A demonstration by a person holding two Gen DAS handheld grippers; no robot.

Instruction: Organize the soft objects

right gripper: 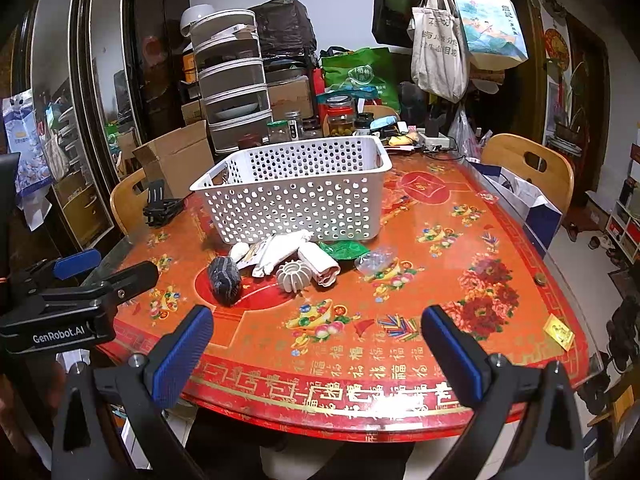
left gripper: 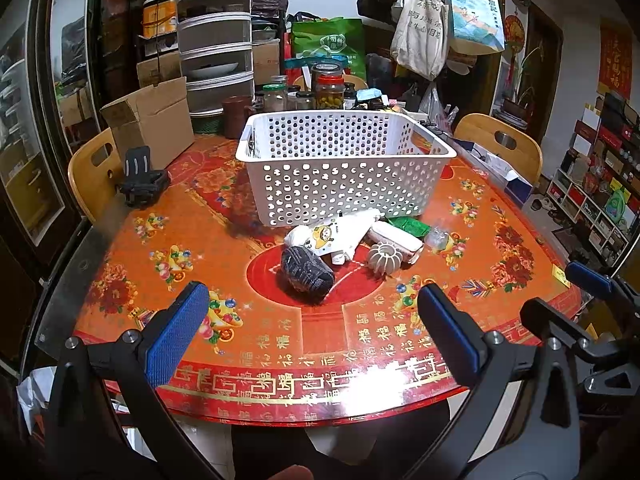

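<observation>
A white perforated basket [left gripper: 344,168] [right gripper: 296,196] stands on the red table. In front of it lie a dark grey rolled sock [left gripper: 306,270] [right gripper: 224,276], a white cloth with a yellow cartoon print [left gripper: 340,234] [right gripper: 280,252], a rolled white-pink towel [left gripper: 396,240] [right gripper: 320,262], a ribbed white ball [left gripper: 385,257] [right gripper: 294,274], a green packet [left gripper: 408,225] [right gripper: 346,249] and a clear plastic wrapper [left gripper: 438,238] [right gripper: 374,260]. My left gripper [left gripper: 316,328] is open near the table's front edge, nothing between its blue pads. My right gripper [right gripper: 320,352] is open too, off to the right.
A cardboard box [left gripper: 154,124] and a black phone stand [left gripper: 142,182] sit at the left of the table. Jars [left gripper: 330,92] and stacked drawers [left gripper: 216,40] crowd the back. Wooden chairs [left gripper: 502,140] flank the table. A small yellow card [right gripper: 560,332] lies at the right edge.
</observation>
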